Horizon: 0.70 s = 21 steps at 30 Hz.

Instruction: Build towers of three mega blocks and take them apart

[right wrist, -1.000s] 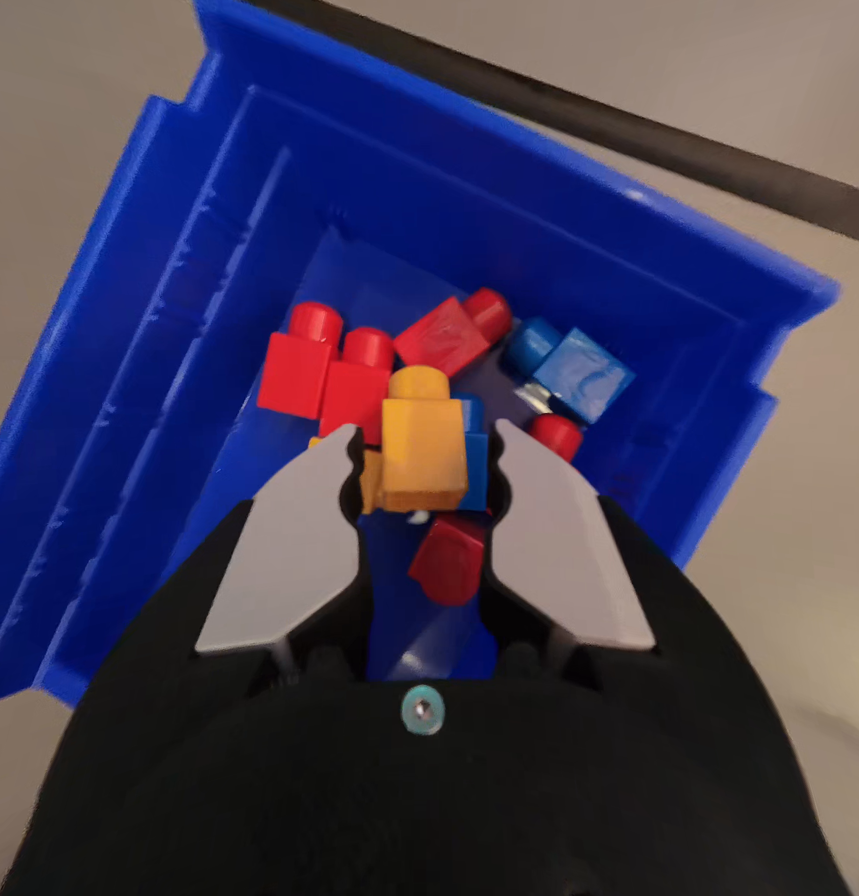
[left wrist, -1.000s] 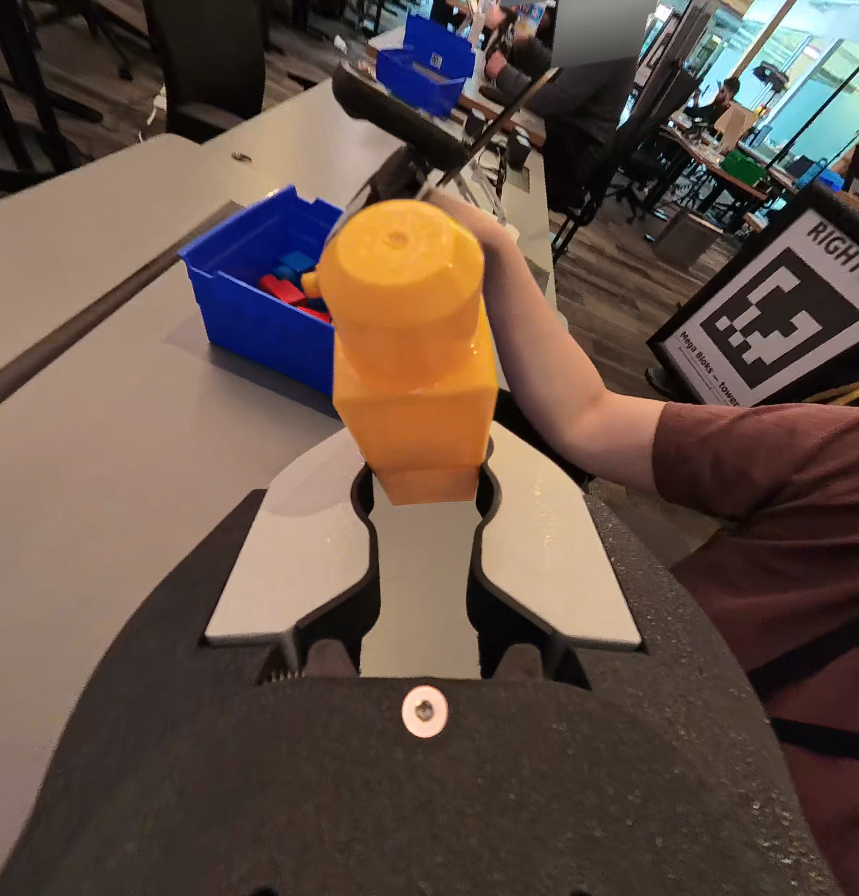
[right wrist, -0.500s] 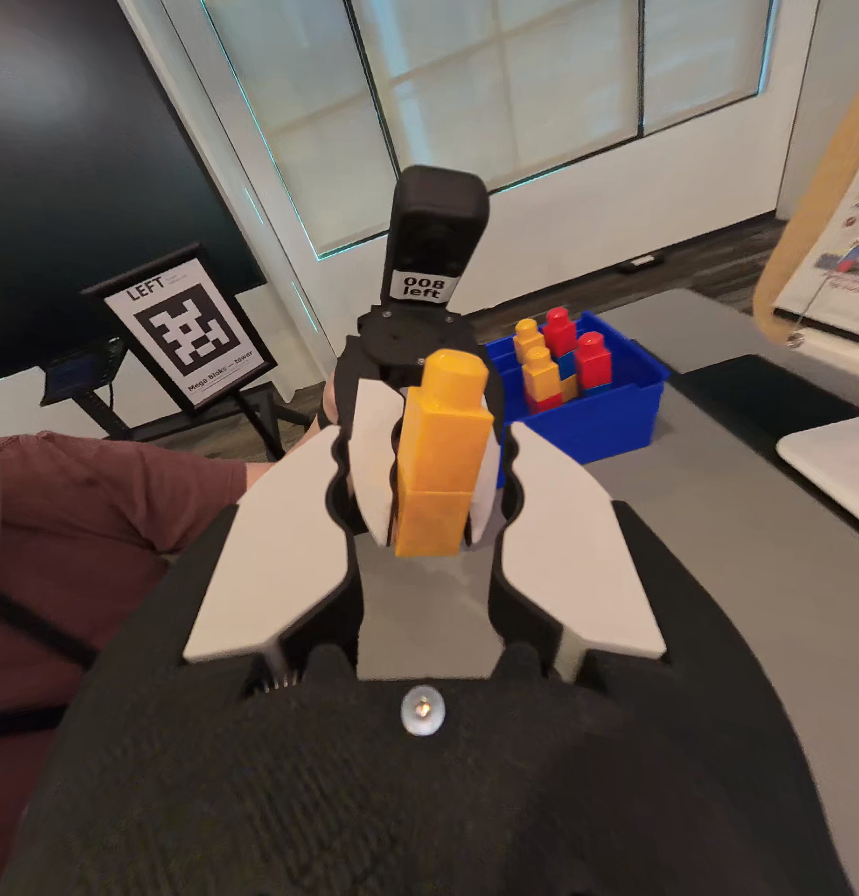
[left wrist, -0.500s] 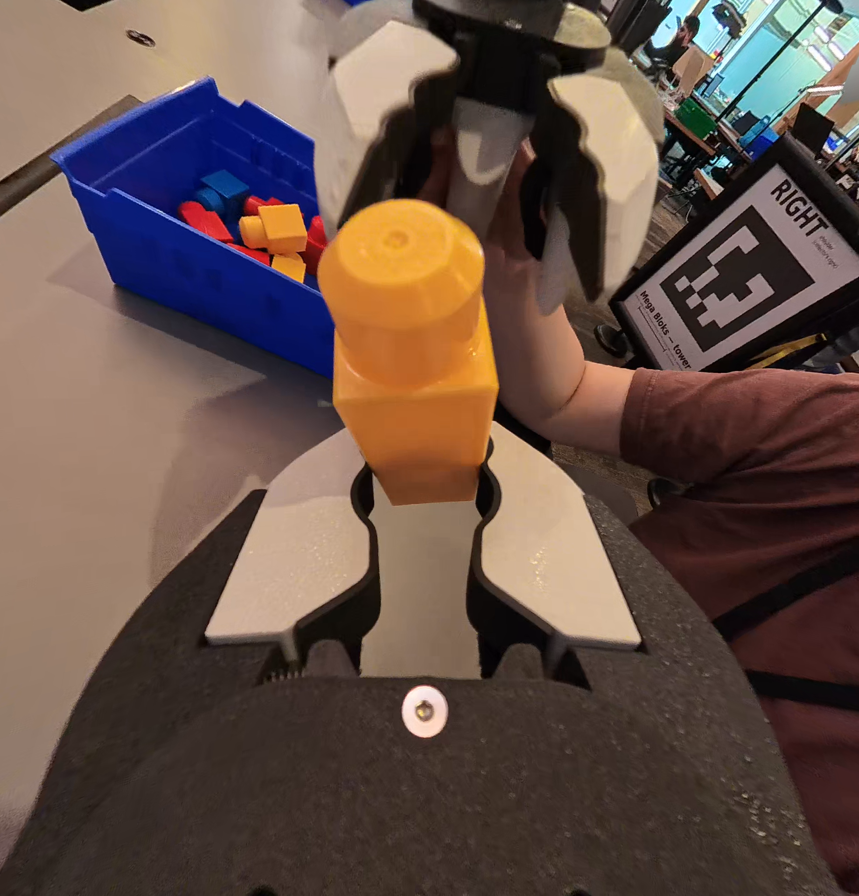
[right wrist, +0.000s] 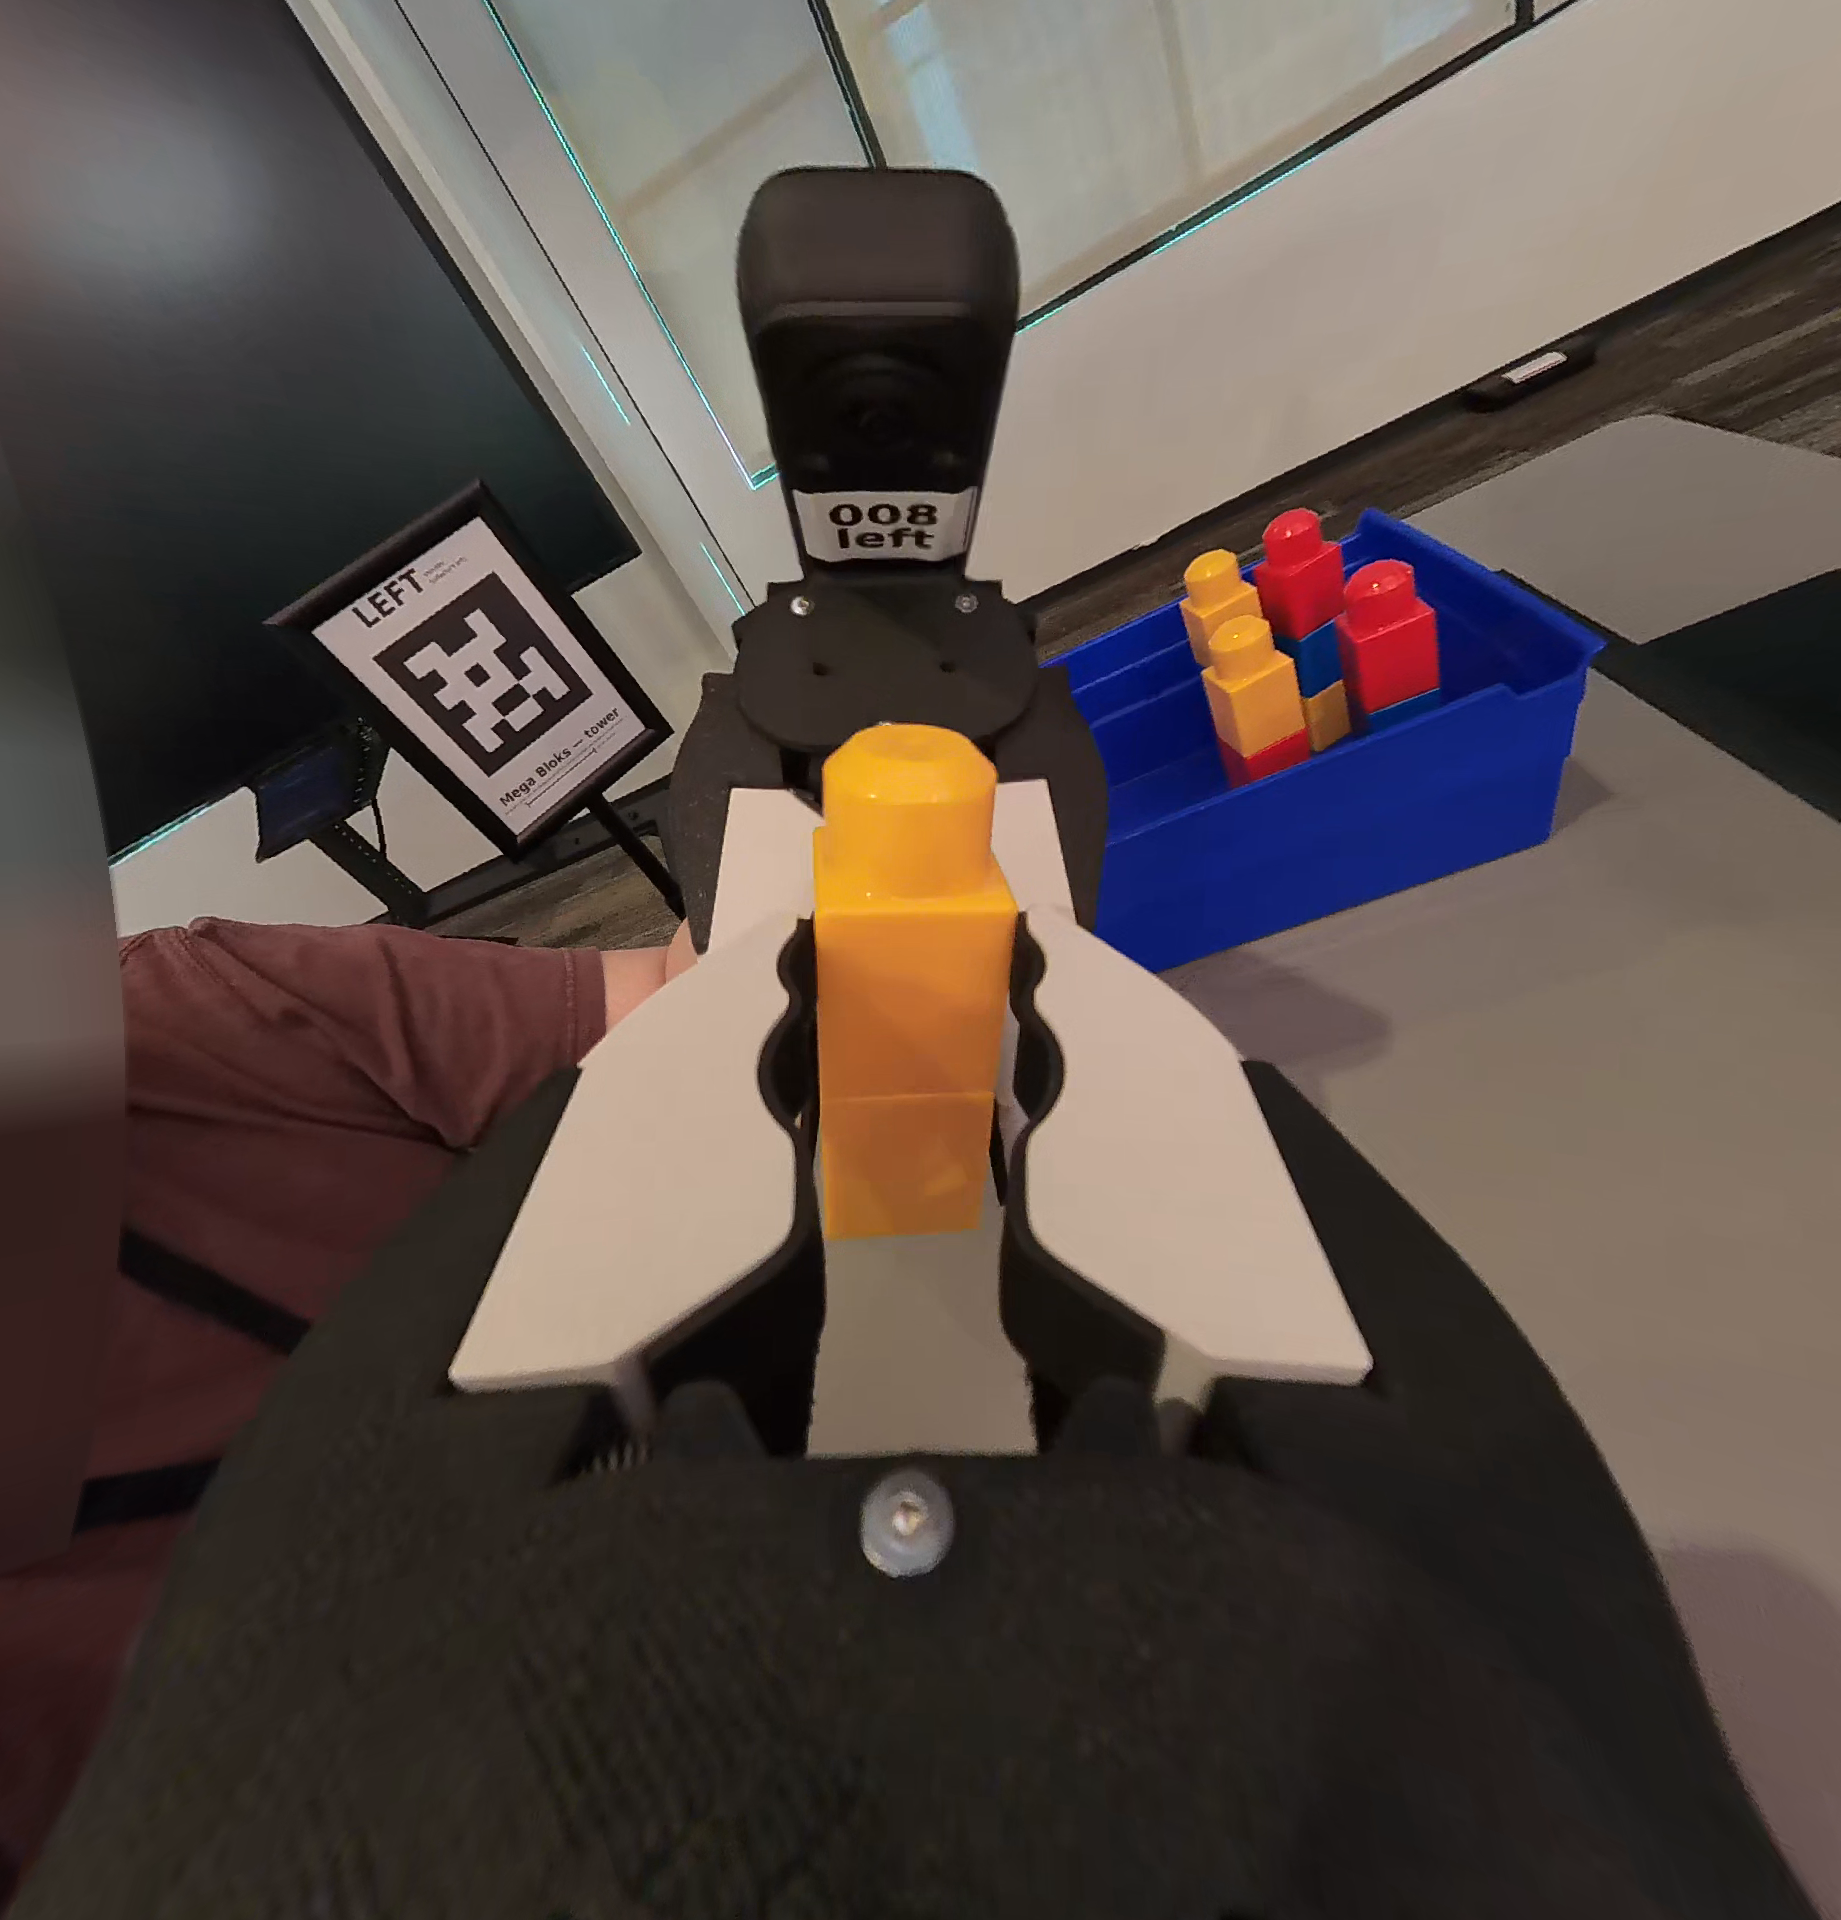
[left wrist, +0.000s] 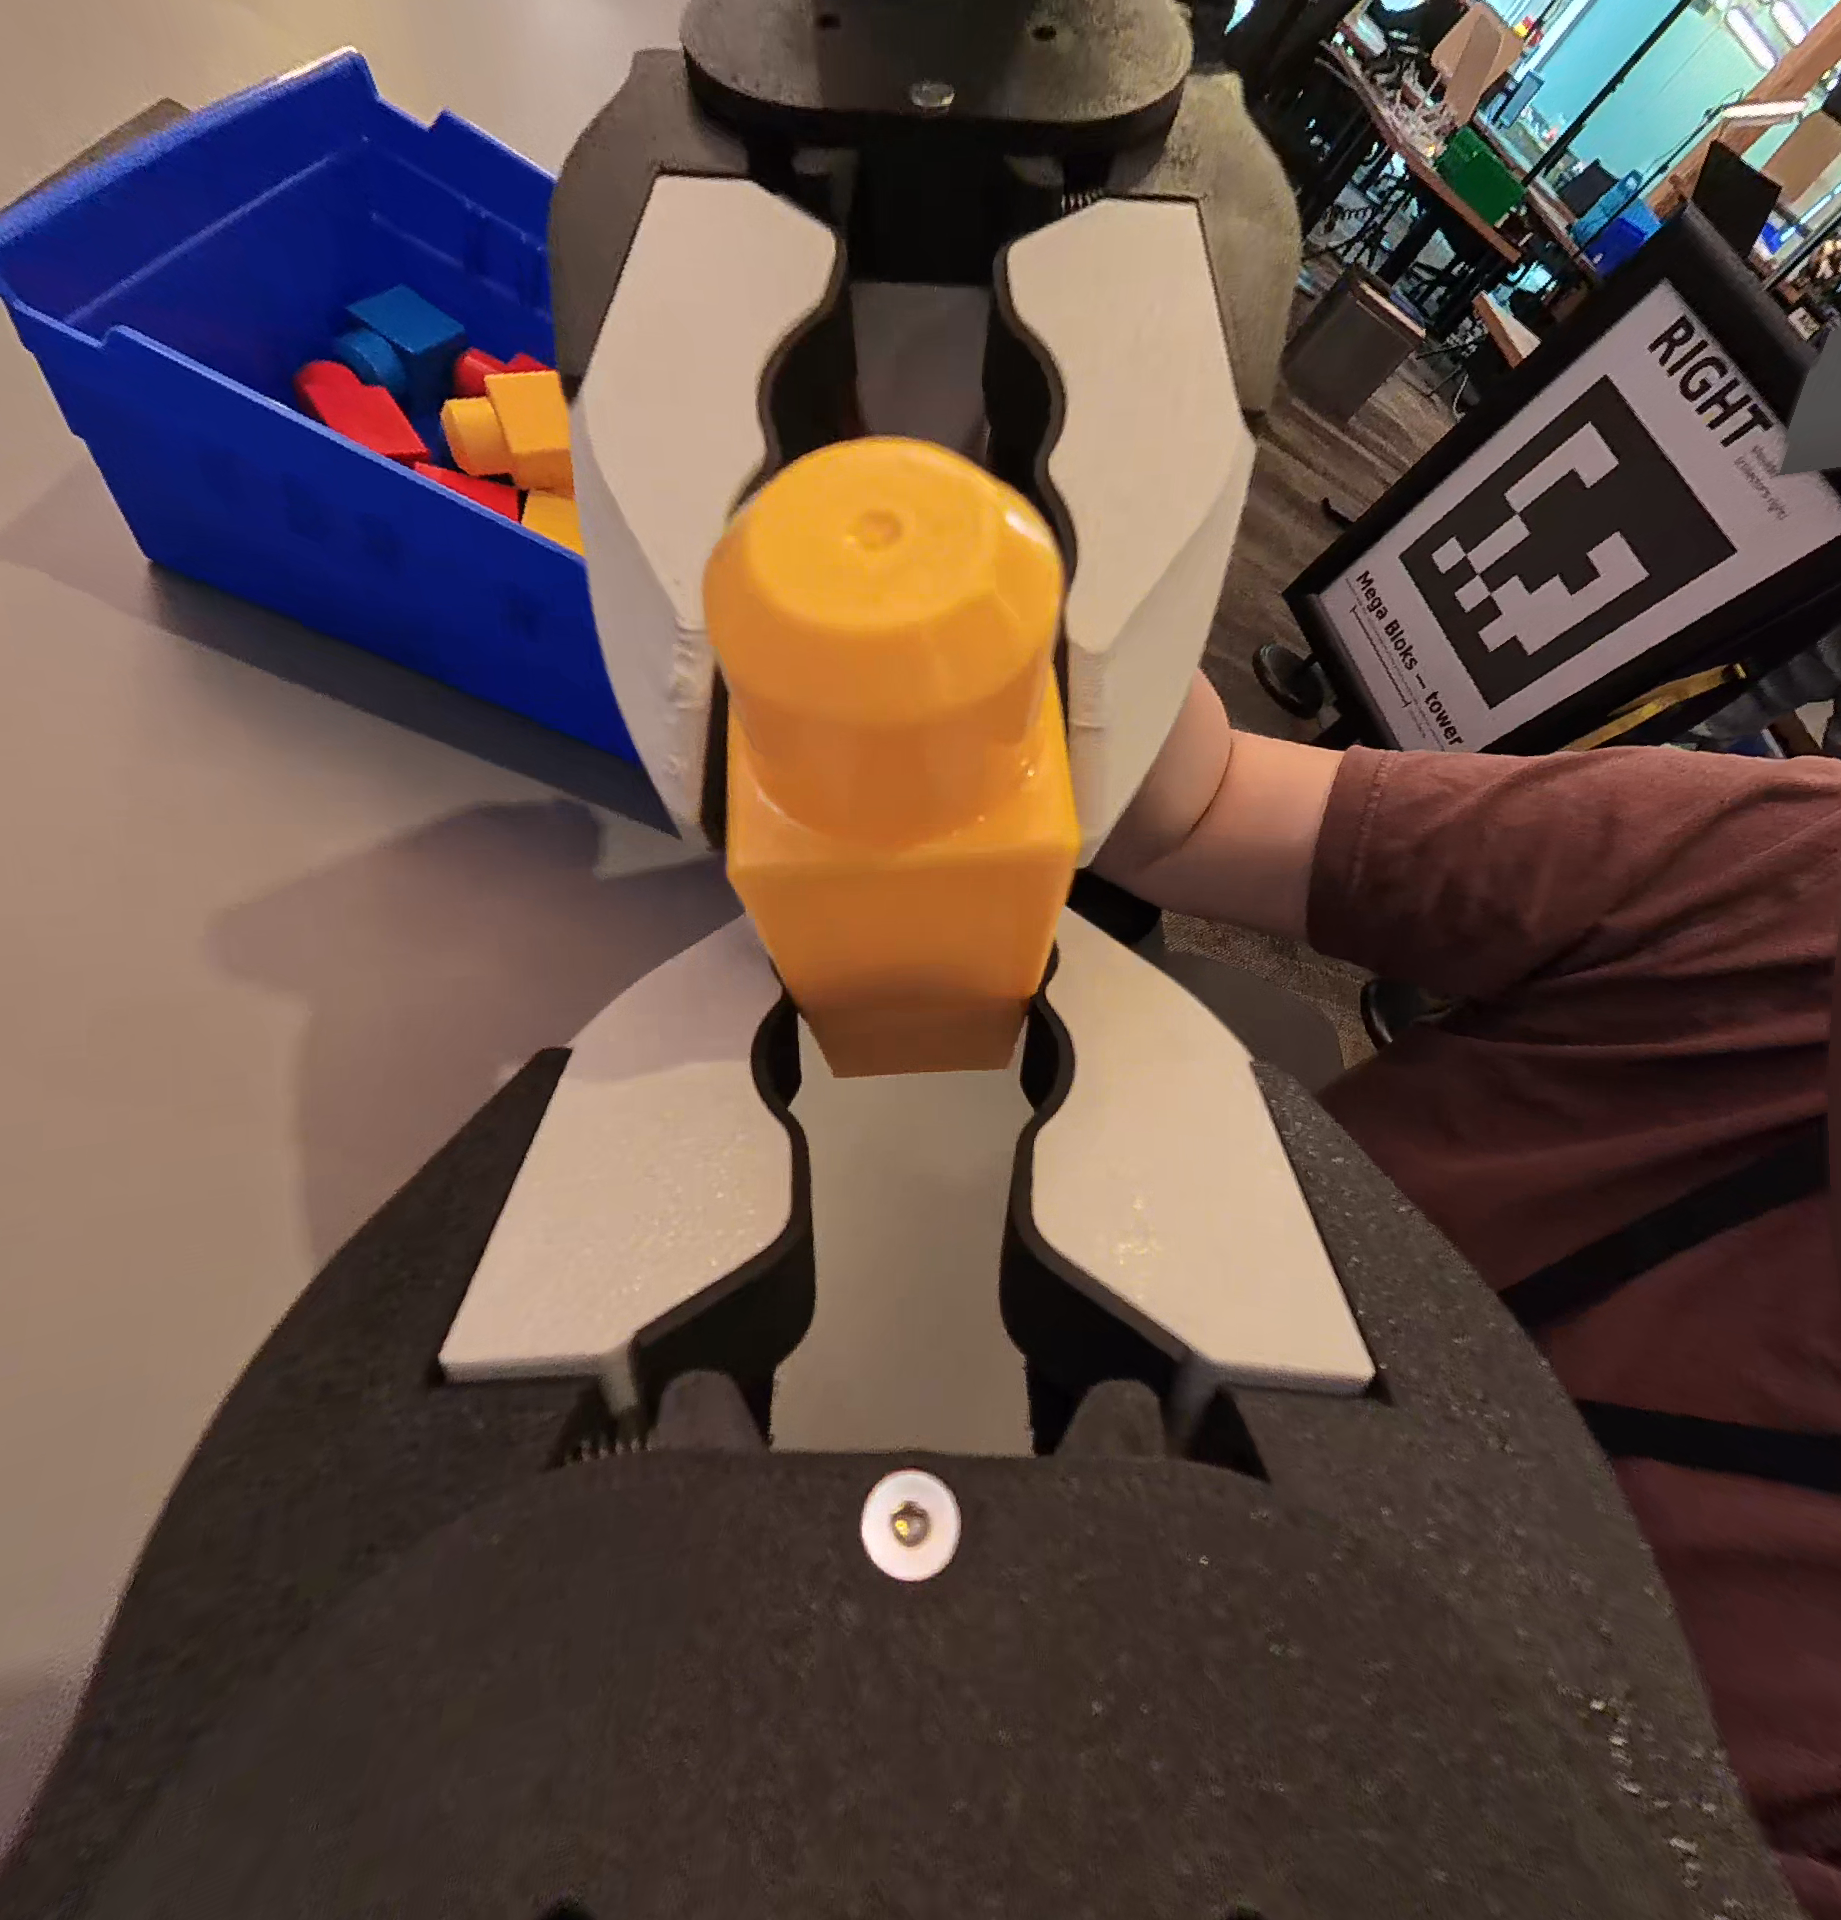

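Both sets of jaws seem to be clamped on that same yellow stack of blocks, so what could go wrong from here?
1. The yellow stack is gripped by both the left gripper and the right gripper; an uneven pull might twist a block loose and drop it on the table.
2. The two grippers sit very close, so their fingers might collide.

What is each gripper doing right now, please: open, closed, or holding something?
Left gripper: closed on the lower part of the yellow block stack.
Right gripper: closed on the same yellow block stack, from the opposite side.
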{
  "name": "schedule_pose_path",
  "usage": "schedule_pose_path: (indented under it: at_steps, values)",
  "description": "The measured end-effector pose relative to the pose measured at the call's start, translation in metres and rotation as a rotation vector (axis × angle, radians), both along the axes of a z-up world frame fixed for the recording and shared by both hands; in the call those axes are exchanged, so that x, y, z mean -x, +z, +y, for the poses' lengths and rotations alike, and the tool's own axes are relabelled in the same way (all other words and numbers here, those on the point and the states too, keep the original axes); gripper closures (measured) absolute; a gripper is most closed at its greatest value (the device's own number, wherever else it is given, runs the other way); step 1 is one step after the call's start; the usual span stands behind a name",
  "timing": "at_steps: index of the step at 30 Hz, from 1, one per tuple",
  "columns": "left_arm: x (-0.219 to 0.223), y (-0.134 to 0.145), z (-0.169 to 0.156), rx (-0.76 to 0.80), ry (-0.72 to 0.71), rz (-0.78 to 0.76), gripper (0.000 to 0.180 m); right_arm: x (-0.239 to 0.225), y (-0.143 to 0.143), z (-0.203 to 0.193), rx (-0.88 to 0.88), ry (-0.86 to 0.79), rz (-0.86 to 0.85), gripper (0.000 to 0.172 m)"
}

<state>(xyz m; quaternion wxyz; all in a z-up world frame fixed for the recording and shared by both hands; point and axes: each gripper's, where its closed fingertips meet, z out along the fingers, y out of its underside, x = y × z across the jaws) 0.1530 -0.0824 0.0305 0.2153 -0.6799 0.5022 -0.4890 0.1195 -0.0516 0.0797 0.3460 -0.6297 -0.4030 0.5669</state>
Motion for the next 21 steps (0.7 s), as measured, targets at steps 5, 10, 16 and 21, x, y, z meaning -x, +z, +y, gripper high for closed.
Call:
schedule_pose_path:
  at_steps: [5,10,16,21]
  values:
    - [-0.005,0.001,0.007,0.036,0.034,-0.035,0.131,-0.007,0.008,0.007,0.009,-0.046,0.04,0.135]
    - [-0.016,0.009,0.013,0.101,0.059,-0.145,0.14,-0.014,0.008,0.018,0.039,-0.086,0.066,0.135]
    - [-0.018,0.004,0.016,0.137,0.054,-0.14,0.141,-0.015,0.003,0.023,0.061,-0.089,0.063,0.136]
    - [-0.019,-0.002,0.012,0.163,0.032,-0.111,0.141,-0.012,0.001,0.024,0.066,-0.091,0.058,0.136]
